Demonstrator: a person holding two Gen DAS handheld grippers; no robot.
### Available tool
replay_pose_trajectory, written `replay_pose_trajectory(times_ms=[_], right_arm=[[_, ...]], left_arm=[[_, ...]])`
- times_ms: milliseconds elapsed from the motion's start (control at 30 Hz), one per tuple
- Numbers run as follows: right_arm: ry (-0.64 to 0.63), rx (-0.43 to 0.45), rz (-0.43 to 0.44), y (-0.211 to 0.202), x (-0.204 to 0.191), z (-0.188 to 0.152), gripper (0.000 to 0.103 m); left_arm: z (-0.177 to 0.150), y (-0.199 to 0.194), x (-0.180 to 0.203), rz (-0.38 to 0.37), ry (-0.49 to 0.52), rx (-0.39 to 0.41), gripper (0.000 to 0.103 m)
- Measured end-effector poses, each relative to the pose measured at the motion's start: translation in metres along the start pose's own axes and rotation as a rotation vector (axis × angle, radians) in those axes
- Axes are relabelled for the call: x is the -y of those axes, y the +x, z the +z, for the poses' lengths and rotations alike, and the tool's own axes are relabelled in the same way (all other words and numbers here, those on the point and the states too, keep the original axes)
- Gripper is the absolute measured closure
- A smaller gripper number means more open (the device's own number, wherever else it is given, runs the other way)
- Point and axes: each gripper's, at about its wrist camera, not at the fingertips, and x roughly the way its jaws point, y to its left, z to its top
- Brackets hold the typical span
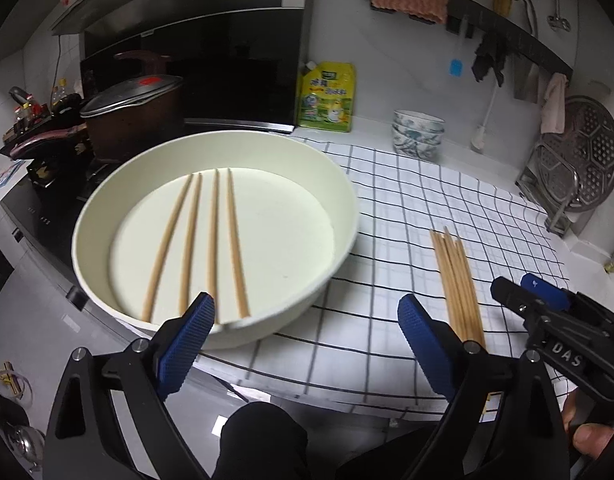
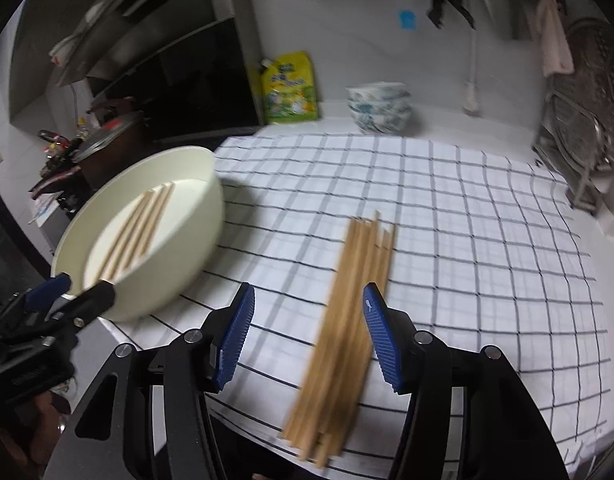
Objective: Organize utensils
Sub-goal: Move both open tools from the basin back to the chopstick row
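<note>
While a checked cloth [image 2: 447, 216] is spread over the counter, everything else is placed around it. A cream round pan [image 1: 343, 216] is set on the cloth's left edge, beside the dark stove, and four loose chopsticks [image 1: 213, 236] are laid side by side on the pan's floor. To the right of the pan, a bundle of chopsticks [image 2: 347, 312] is left lying flat on the cloth, its ends reaching the cloth's near edge. Behind the cloth, stacked patterned bowls [image 2: 381, 106] and a yellow pouch [image 2: 291, 88] are stood against the wall. The left gripper [image 1: 303, 316] is held at the pan's near rim with its jaws spread wide and nothing between them. The right gripper [image 2: 307, 304] is held over the bundle with its jaws parted; the bundle is seen between the blue pads [image 2: 381, 340] but is not pressed by them.
</note>
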Motion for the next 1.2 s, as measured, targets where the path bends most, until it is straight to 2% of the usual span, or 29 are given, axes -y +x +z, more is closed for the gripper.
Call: replay_pose_trajectory(times_ms=[467, 867, 1200], right_arm=[[0.056, -0.105, -0.109, 0.031, 0.049, -0.033, 0.049], [0.009, -0.150, -0.137, 0.058, 0.045, -0.028, 0.049], [0.042, -0.143, -0.156, 0.050, 0.067, -0.035, 0.049]], left_arm=[[-0.024, 0.022, 0.053, -0.025, 0.103, -0.055, 0.012], [-0.028, 0.041, 0.062, -0.022, 0.112, -0.097, 0.012], [-0.033, 0.058, 0.076, -0.043, 0.124, -0.140, 0.012]])
